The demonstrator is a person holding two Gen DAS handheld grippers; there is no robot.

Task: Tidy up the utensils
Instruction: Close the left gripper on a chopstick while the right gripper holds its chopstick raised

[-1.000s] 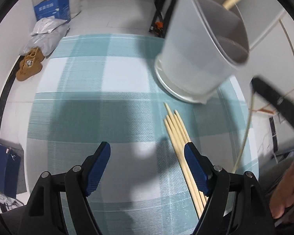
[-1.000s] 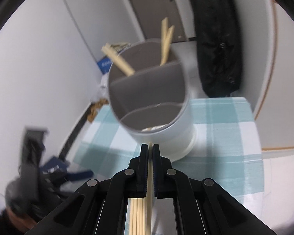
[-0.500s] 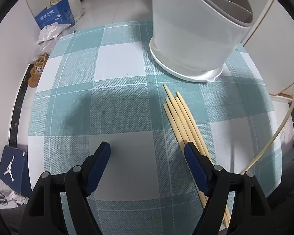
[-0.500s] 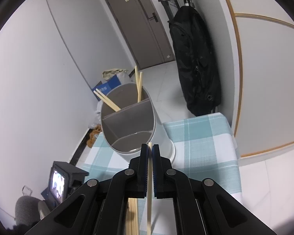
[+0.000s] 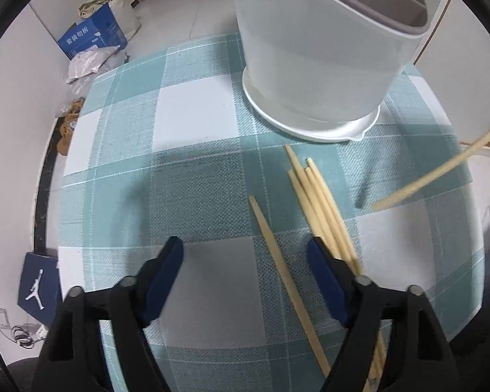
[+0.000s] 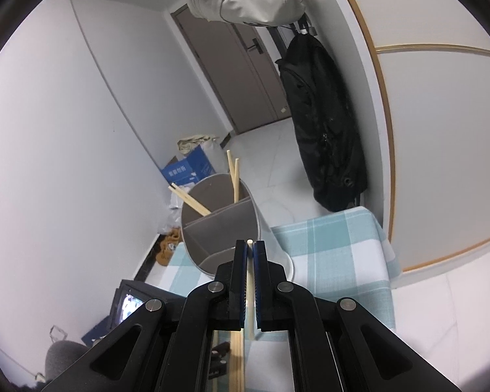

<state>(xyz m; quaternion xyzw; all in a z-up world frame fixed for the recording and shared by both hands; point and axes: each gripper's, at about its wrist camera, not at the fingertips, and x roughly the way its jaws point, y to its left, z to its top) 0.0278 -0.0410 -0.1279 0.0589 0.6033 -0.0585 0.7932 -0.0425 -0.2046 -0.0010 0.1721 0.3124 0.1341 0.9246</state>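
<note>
Your right tool (image 6: pixel 250 253) is clamped on one chopstick (image 6: pixel 250 281), lifted to clear the holder (image 6: pixel 222 225) rim. Your left tool (image 5: pixel 245 271), jaws closing with nothing gripped yet, straddles a stray chopstick (image 5: pixel 277 261) on the tabletop (image 5: pixel 196 196), ready to pick.

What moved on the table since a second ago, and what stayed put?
The right gripper lifted its chopstick off the table, still clamped. One single chopstick now lies apart from the bundle, between the left gripper's closing jaws, not yet pinched. The holder and tablecloth stayed put.
</note>
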